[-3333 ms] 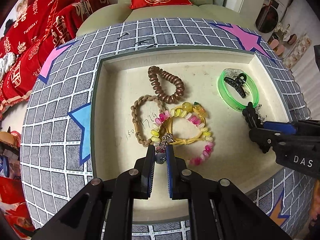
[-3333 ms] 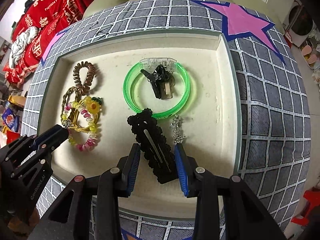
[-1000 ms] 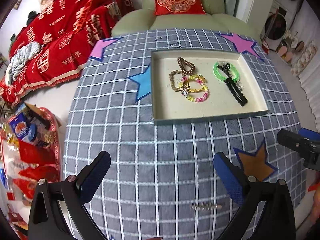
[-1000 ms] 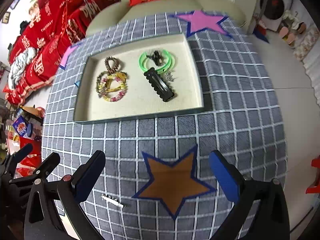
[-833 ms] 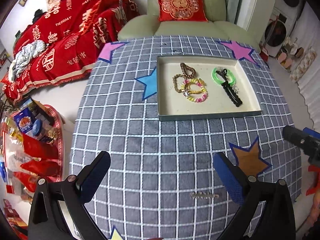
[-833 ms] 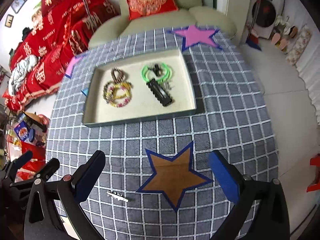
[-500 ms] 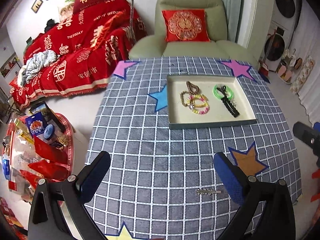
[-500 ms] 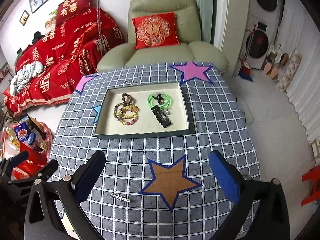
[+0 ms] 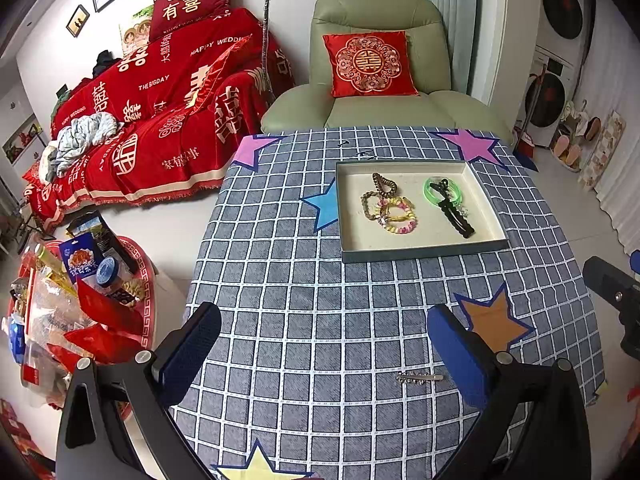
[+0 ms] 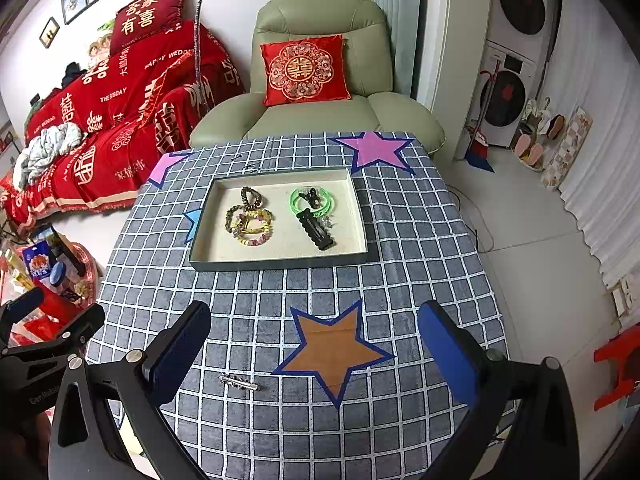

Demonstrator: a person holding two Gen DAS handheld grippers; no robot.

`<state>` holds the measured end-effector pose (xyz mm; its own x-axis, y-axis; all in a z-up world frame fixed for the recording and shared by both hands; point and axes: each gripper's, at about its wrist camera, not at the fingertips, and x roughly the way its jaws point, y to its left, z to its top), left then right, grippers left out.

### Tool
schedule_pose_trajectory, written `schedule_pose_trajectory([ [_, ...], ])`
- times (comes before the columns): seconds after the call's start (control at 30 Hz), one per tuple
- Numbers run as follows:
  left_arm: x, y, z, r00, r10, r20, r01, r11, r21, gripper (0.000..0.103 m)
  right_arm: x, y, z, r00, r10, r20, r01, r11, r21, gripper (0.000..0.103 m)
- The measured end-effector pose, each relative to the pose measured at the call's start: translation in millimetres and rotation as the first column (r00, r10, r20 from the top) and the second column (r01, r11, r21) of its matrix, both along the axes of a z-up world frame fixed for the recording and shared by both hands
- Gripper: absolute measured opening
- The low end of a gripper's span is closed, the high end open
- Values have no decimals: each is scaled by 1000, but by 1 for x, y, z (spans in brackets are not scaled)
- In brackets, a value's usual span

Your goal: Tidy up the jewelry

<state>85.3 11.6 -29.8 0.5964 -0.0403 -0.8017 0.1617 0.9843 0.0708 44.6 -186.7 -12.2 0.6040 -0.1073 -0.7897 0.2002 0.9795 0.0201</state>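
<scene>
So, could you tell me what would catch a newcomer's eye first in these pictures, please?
Probably the shallow cream-lined tray in the middle of the blue-grey checked tablecloth with coloured stars, holding a translucent green bangle, a black scalloped hair clip and a cluster of beaded bracelets. A lone silver hair clip lies on the cloth near the front edge, outside the tray. Behind the table, the red embroidered cushion on the pale green armchair stands out.

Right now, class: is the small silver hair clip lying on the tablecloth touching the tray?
Apart. The right wrist view shows the silver hair clip on the cloth near the fingers, with several rows of grid squares between it and the tray.
</scene>
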Motion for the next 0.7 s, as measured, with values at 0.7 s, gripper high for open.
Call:
schedule_pose_trajectory([
  [0.7, -3, 1, 1, 1000, 12, 1, -12, 1000, 9, 103, 1, 6, 4, 1000, 12, 8, -12, 1000, -10, 103],
])
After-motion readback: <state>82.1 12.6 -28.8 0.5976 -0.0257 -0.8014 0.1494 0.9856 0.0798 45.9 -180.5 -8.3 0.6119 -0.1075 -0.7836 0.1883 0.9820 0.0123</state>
